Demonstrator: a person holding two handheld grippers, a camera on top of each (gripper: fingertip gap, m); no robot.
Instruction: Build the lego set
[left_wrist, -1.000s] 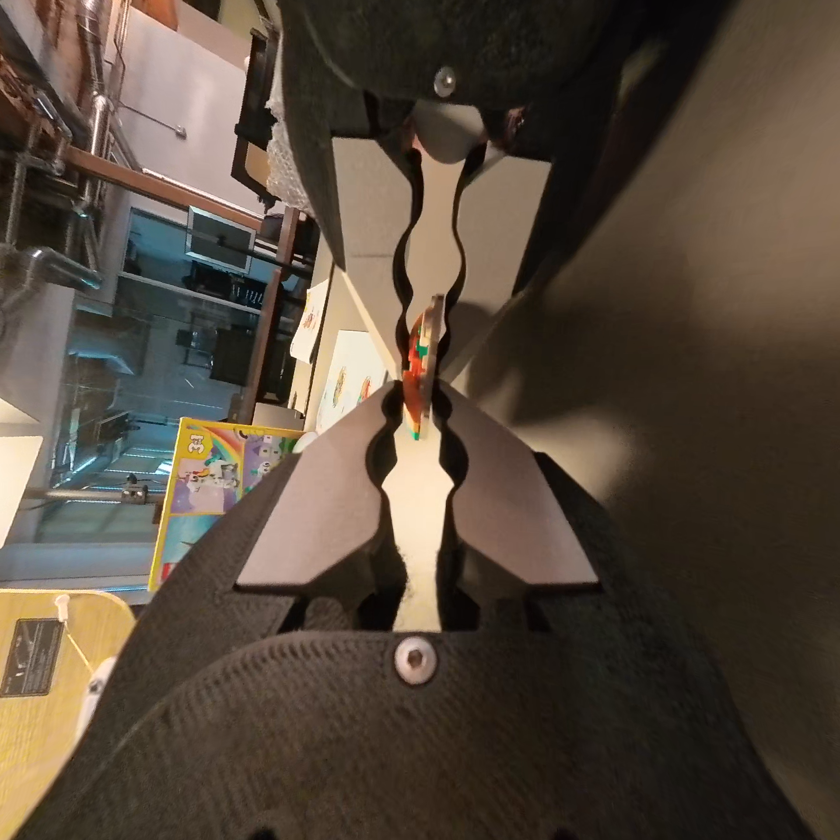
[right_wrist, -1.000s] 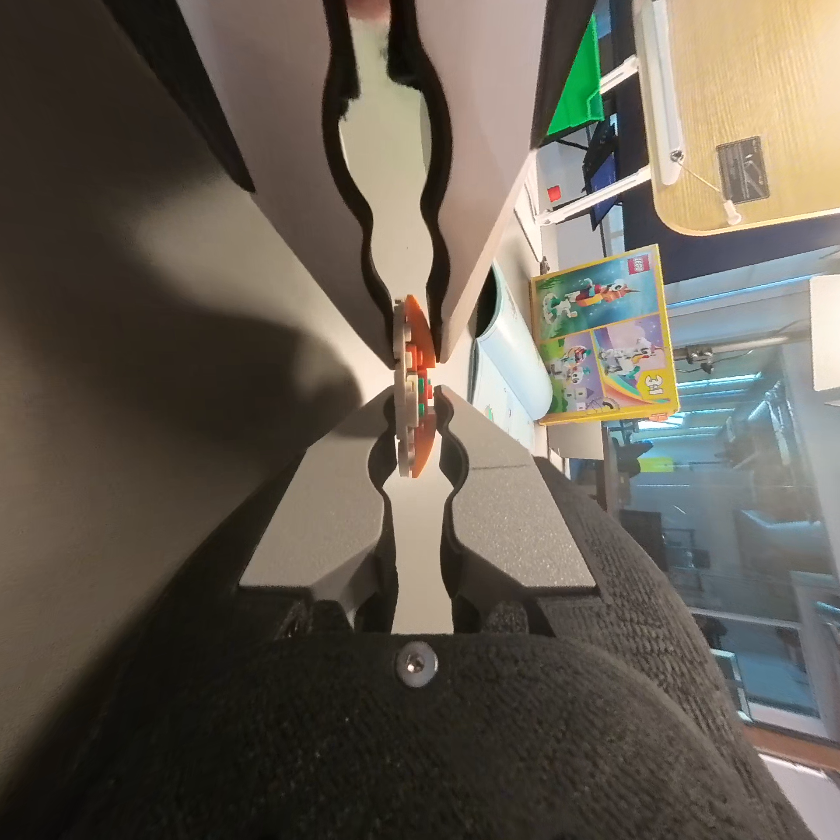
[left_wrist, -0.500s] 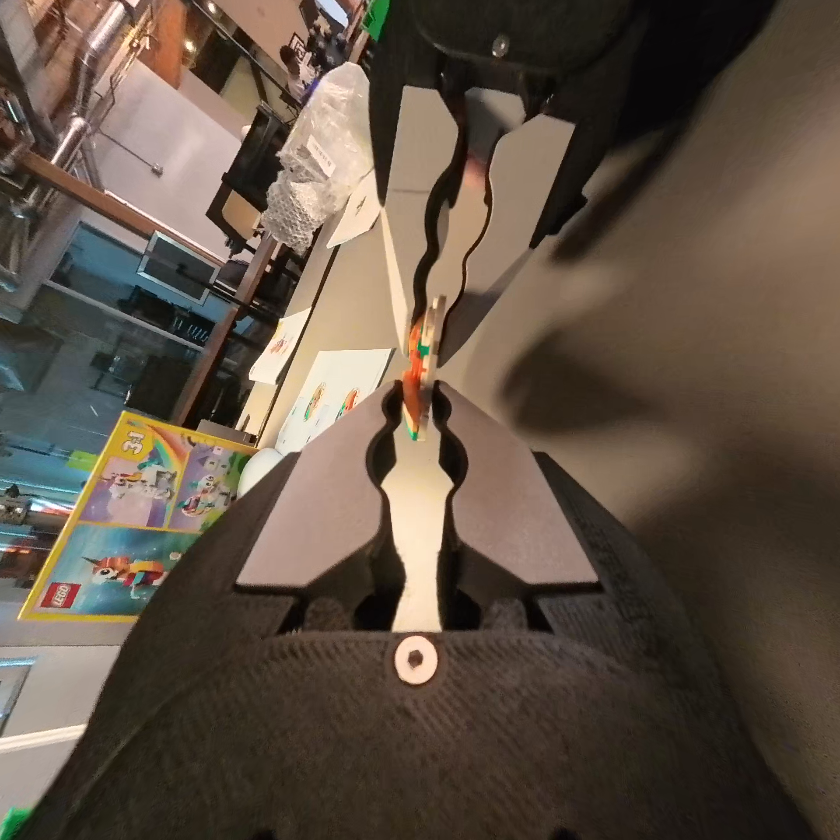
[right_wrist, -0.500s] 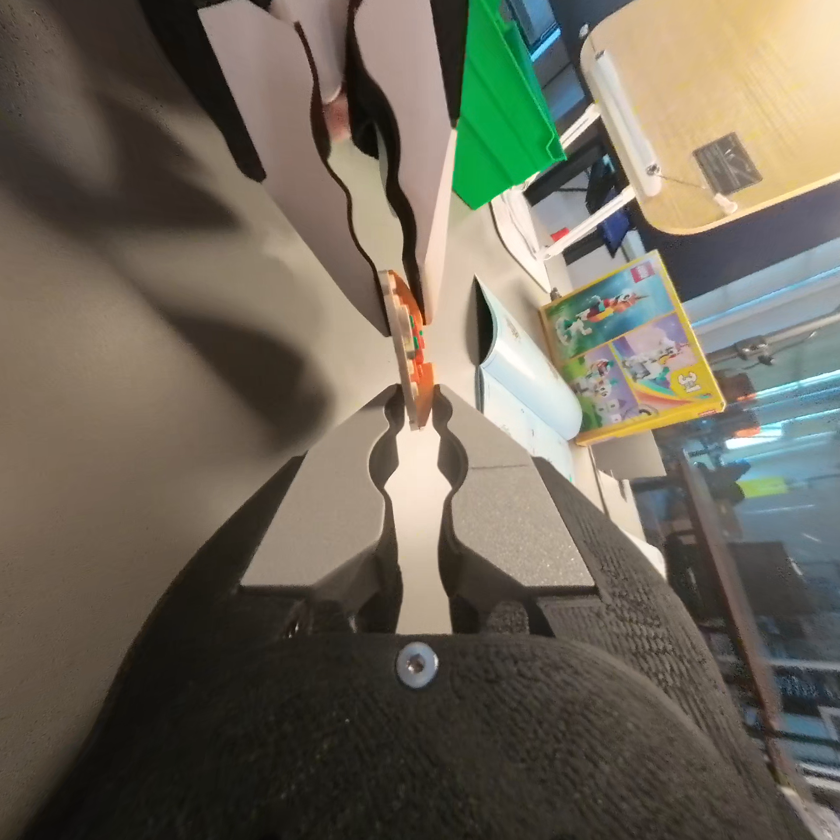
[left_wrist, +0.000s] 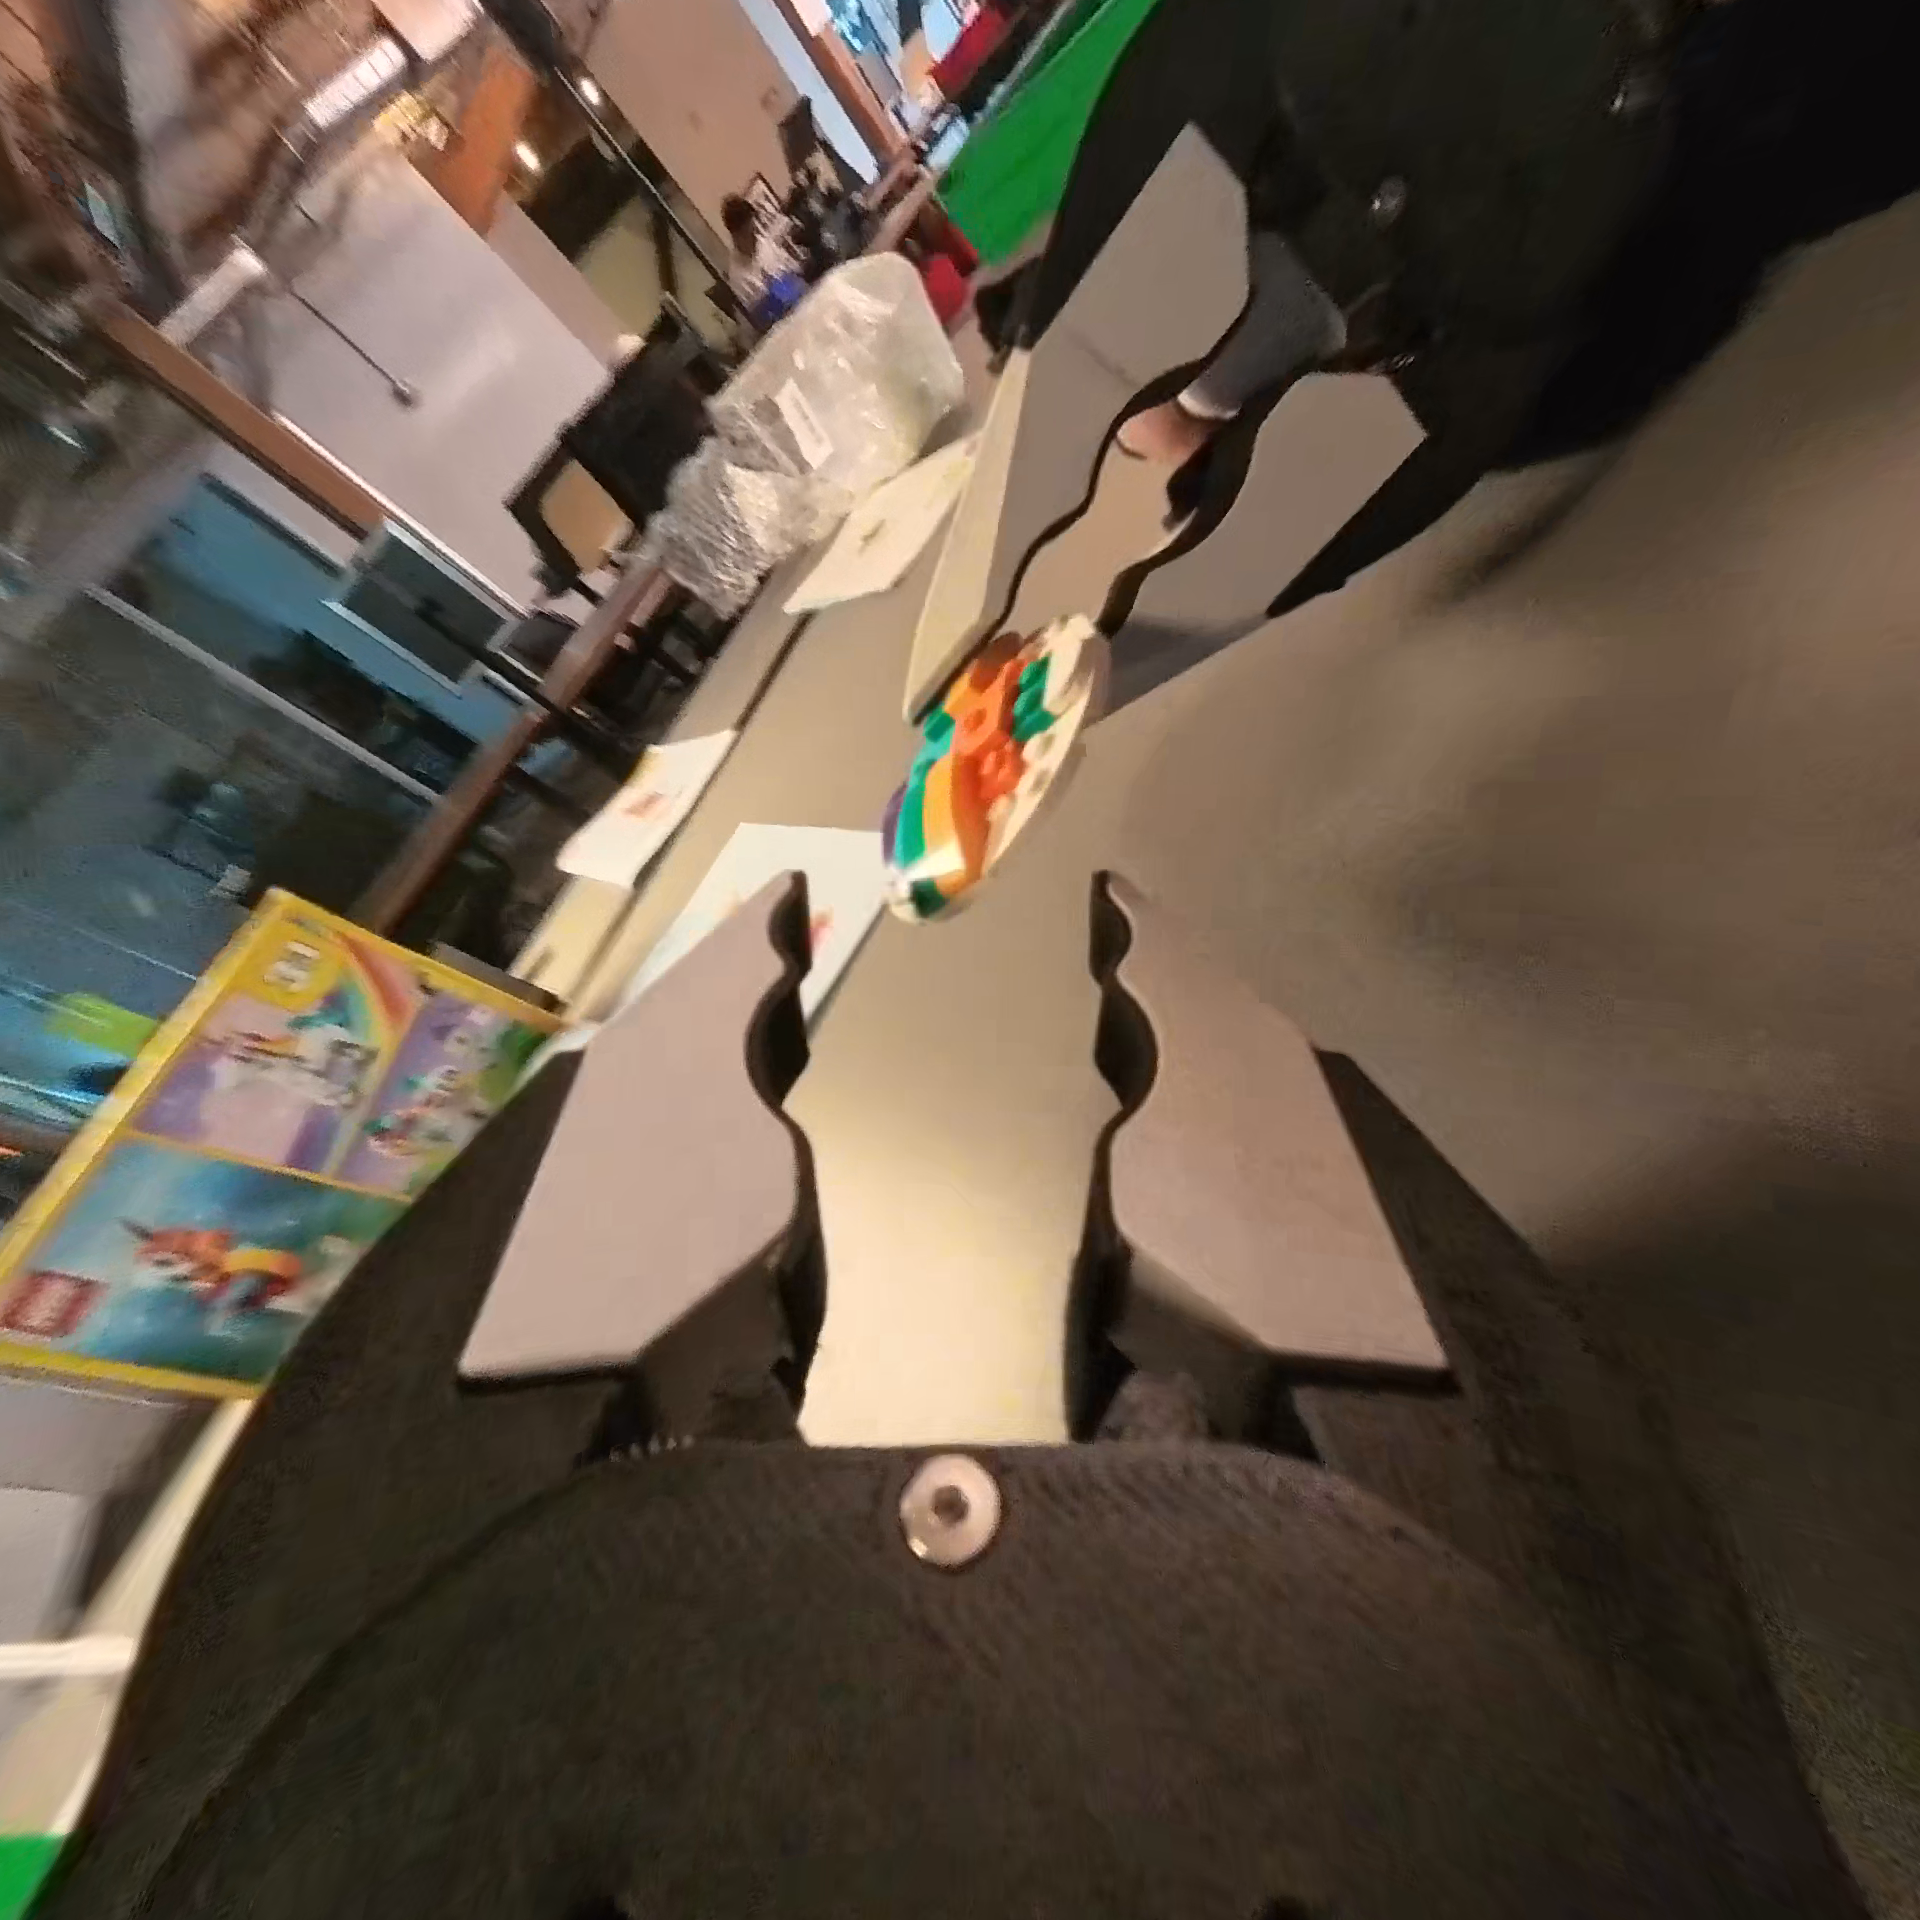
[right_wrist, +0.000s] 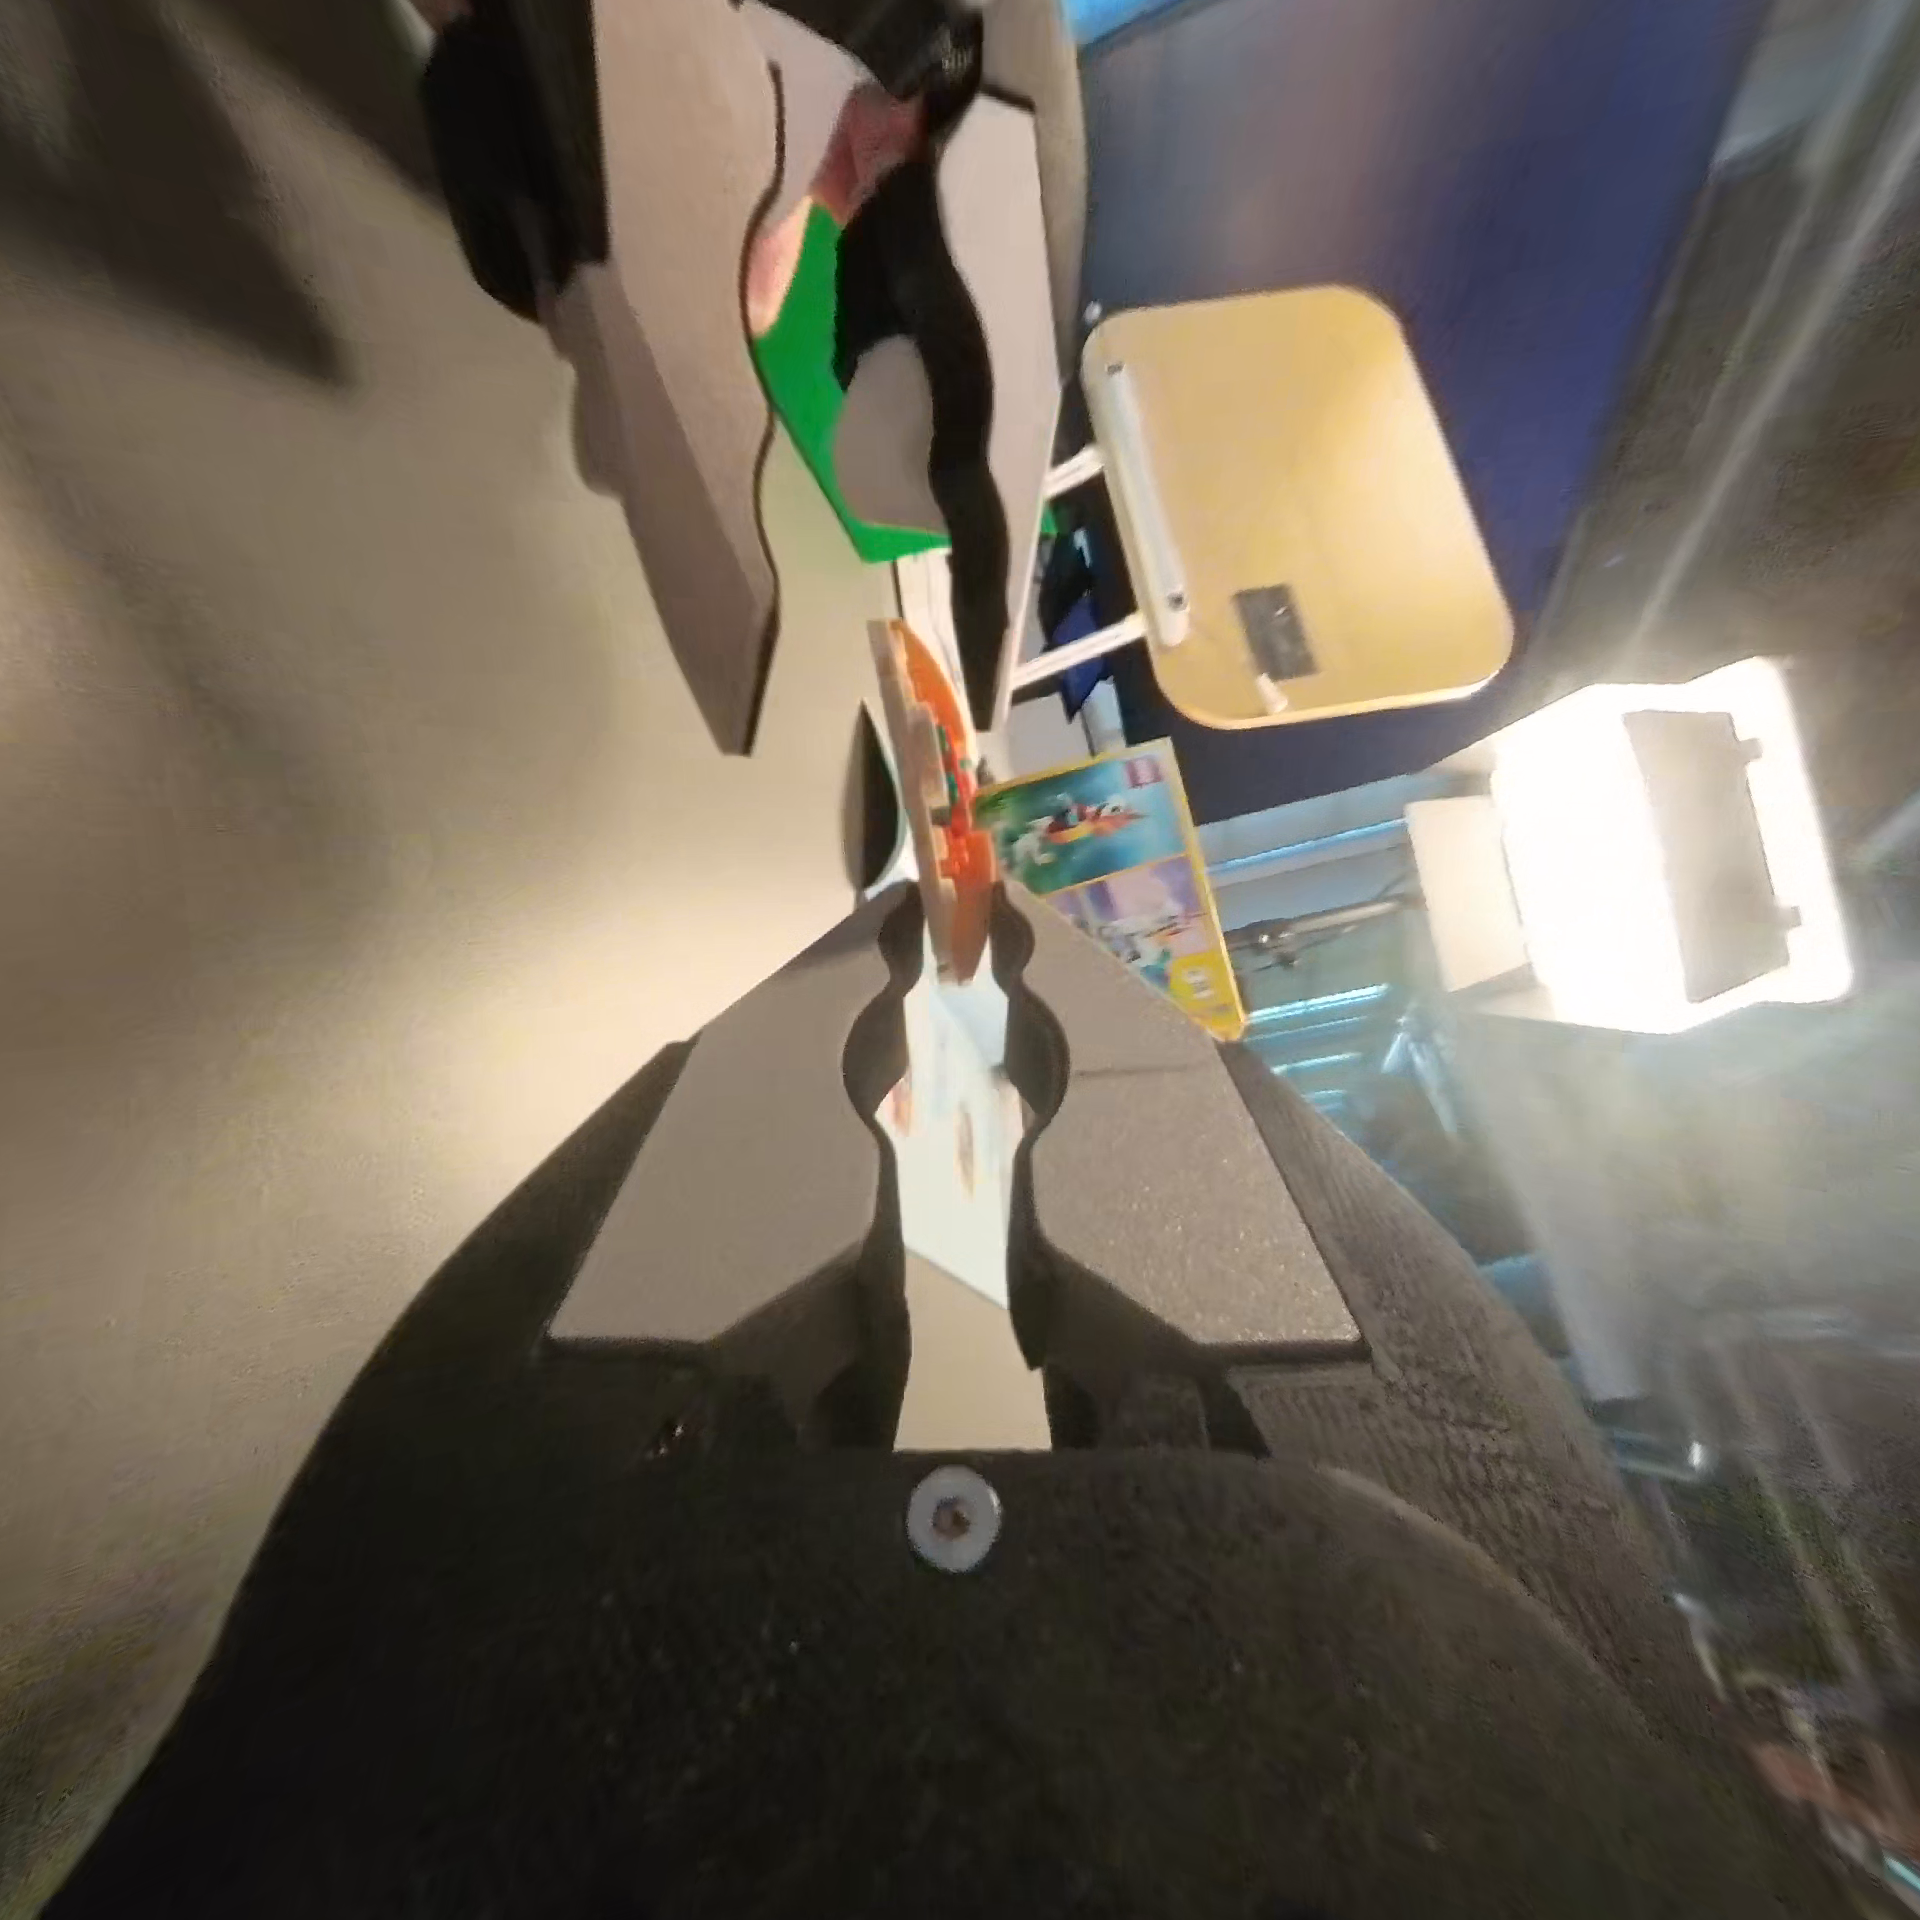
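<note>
The lego build (left_wrist: 987, 769) is a round white plate with orange, green and purple pieces on it. My right gripper (right_wrist: 956, 925) is shut on its edge and holds it above the grey table (left_wrist: 1455, 935); the build shows edge-on in the right wrist view (right_wrist: 930, 769). My left gripper (left_wrist: 951, 894) is open and empty, its fingertips a short way back from the build's near edge. The right gripper (left_wrist: 1013, 665) shows beyond the build in the left wrist view. The open left gripper (right_wrist: 862, 717) shows beyond the build in the right wrist view.
A yellow lego box (left_wrist: 260, 1143) stands on the table to one side, also in the right wrist view (right_wrist: 1112, 862). White instruction sheets (left_wrist: 727, 914) lie near it. A clear plastic bag (left_wrist: 831, 395) and a green bin (right_wrist: 821, 416) are farther back. A wooden chair (right_wrist: 1288, 499) stands beyond the table. The tips of both grippers are at nearly the same place.
My left gripper has opened, let go of the build and drawn back a little. My right gripper keeps its hold. Both views have swung round.
</note>
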